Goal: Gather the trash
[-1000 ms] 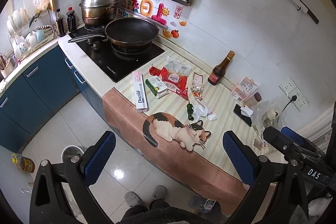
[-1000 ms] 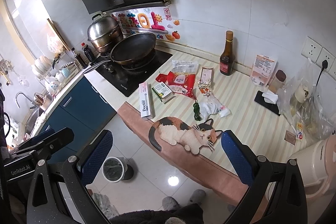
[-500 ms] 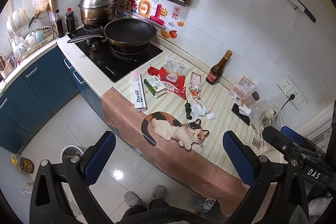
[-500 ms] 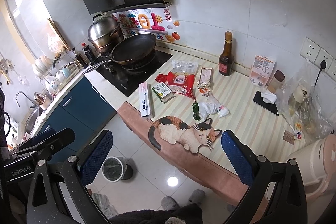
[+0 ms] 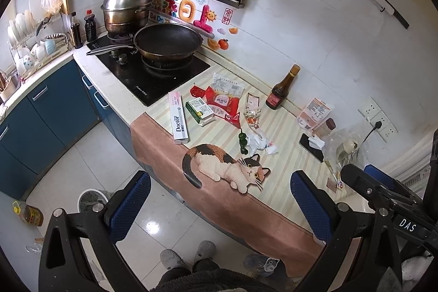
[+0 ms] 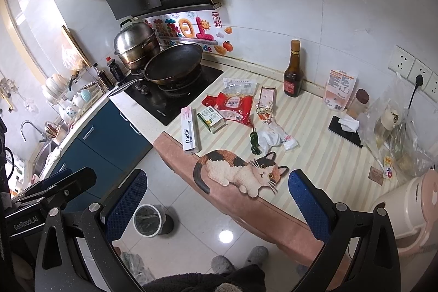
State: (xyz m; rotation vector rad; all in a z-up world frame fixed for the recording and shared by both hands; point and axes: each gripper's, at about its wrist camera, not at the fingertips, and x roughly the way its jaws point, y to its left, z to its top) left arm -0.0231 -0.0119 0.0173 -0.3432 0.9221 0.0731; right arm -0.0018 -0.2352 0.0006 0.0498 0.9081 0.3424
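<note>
Now | striped counter mat [image 5: 287,155]: wrappers [image 6: 235,103], boxes | floor: bin [image 6: 147,219] | both tongs [image 5: 219,201] [image 6: 216,200] wide apart, empty

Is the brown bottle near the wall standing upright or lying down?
Upright: the brown bottle stands on its base on the striped mat, cap on top.

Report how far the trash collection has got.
Nothing looks collected. Left gripper and right gripper are open and empty, held back from the counter. Left: toothpaste box, red wrapper and crumpled white wrapper. The bin waits on the floor.
</note>
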